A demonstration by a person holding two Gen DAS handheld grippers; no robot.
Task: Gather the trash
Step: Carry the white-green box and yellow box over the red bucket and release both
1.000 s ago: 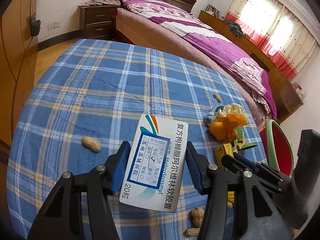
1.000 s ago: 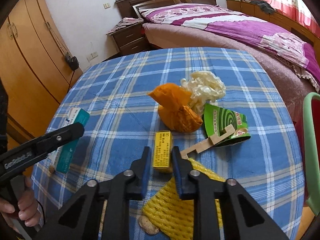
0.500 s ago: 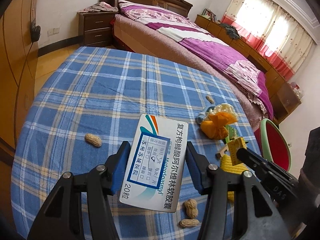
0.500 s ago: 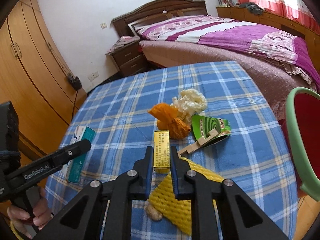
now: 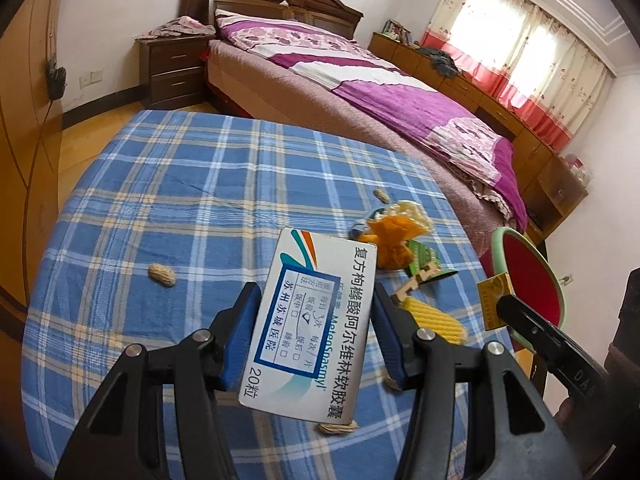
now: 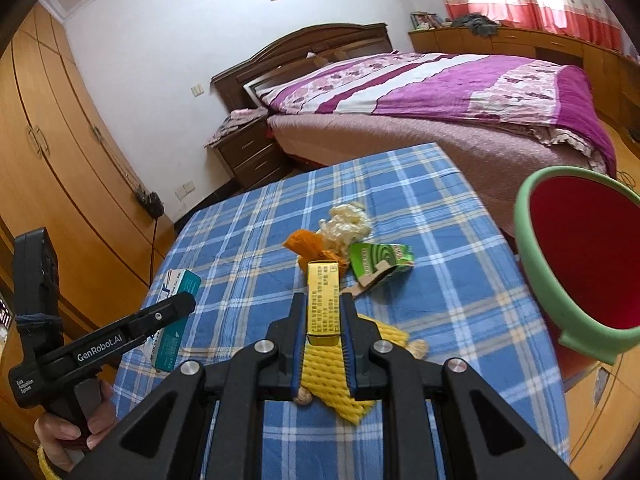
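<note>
My left gripper [image 5: 316,300] is shut on a white and teal medicine box [image 5: 316,320], held above the blue plaid tablecloth [image 5: 180,200]. My right gripper [image 6: 323,300] is shut on a small yellow box [image 6: 323,300], also lifted off the table; the same yellow box [image 5: 494,300] shows at the right of the left wrist view. A bin [image 6: 576,252] with a green rim and red inside stands off the table's right edge. Left on the cloth are an orange wad [image 6: 310,246], a cream crumpled wrapper [image 6: 346,226], a green torn carton [image 6: 380,260], yellow foam netting [image 6: 328,368] and peanuts [image 5: 162,275].
A bed with a purple cover [image 5: 360,92] lies beyond the table, a dark nightstand [image 5: 172,68] by its head. Wooden wardrobes [image 6: 52,160] line the left wall. A person's hand [image 6: 72,428] grips the left tool's handle in the right wrist view.
Both grippers have risen with their boxes; the table looks smaller and lower. The right one swung toward the bin, which now fills much more of its view.
</note>
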